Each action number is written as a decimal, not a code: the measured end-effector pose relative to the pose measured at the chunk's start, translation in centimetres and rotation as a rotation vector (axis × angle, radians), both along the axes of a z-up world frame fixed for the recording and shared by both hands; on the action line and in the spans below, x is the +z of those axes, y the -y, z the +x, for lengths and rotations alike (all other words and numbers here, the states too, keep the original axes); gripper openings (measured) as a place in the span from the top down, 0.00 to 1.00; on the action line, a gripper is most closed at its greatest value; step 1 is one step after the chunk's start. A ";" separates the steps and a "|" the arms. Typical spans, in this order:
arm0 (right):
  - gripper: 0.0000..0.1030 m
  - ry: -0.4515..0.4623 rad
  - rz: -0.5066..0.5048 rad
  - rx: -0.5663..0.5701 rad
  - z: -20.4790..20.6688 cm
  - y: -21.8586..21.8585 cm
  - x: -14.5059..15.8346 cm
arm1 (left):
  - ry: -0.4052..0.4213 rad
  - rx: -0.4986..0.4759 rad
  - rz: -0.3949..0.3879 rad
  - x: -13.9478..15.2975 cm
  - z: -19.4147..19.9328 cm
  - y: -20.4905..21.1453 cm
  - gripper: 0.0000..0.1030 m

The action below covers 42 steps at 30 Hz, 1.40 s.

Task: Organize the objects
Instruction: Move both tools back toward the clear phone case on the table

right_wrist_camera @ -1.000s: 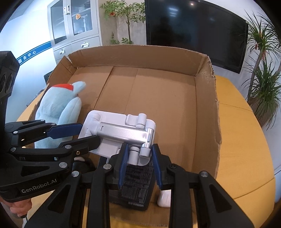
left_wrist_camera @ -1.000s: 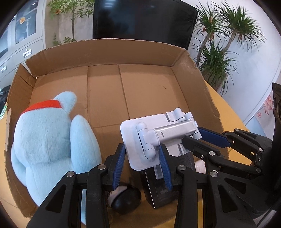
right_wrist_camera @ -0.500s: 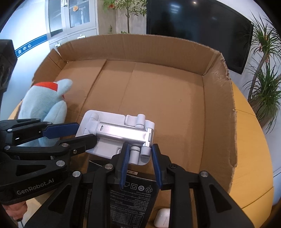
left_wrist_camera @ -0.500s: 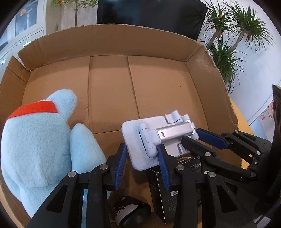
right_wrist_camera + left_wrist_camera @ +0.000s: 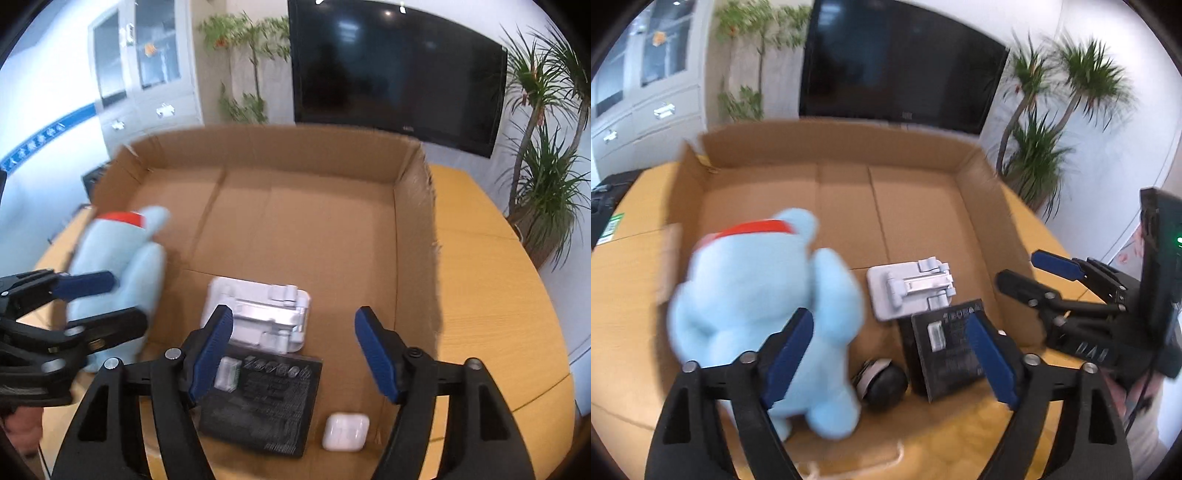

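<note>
A white and silver folding stand (image 5: 910,291) (image 5: 258,314) lies flat on the floor of the open cardboard box (image 5: 842,144) (image 5: 277,151), free of both grippers. My left gripper (image 5: 886,325) (image 5: 123,299) hangs above the box's near side, its jaws opening with nothing between them. My right gripper (image 5: 293,315) (image 5: 1021,266) hovers above the stand, jaws likewise opening and empty. A light blue plush toy (image 5: 757,295) (image 5: 122,258) with a red collar sits at the box's left. A black packaged box (image 5: 945,347) (image 5: 266,402) lies just in front of the stand.
A round black and white object (image 5: 884,380) rests between the plush and the black box. A white earbud case (image 5: 345,432) lies at the box's near right. The box sits on a wooden table (image 5: 491,295). The far half of the box floor is bare.
Both grippers let go of the white stand, opened wide and pulled back and up. The stand now lies on the box floor behind the black box.
</note>
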State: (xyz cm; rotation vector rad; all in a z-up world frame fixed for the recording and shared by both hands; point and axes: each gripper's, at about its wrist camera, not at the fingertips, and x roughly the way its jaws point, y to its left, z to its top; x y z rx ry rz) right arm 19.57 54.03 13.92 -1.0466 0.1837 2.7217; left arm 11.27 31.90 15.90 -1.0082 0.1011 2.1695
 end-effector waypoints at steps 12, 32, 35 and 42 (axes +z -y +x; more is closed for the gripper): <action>0.23 0.007 0.008 0.223 8.6 11.3 -3.6 | 0.168 0.158 0.075 -8.3 6.2 16.0 0.12; 0.24 0.192 -0.075 0.108 1.8 14.0 -15.2 | 0.291 0.231 -0.011 -16.8 2.8 10.2 0.15; 0.22 0.198 -0.088 0.127 1.3 14.2 -15.7 | 0.301 0.234 -0.016 -17.3 2.4 9.6 0.15; 0.30 0.211 -0.039 0.147 1.3 15.4 -15.9 | 0.246 0.204 -0.046 -17.7 3.0 8.3 0.26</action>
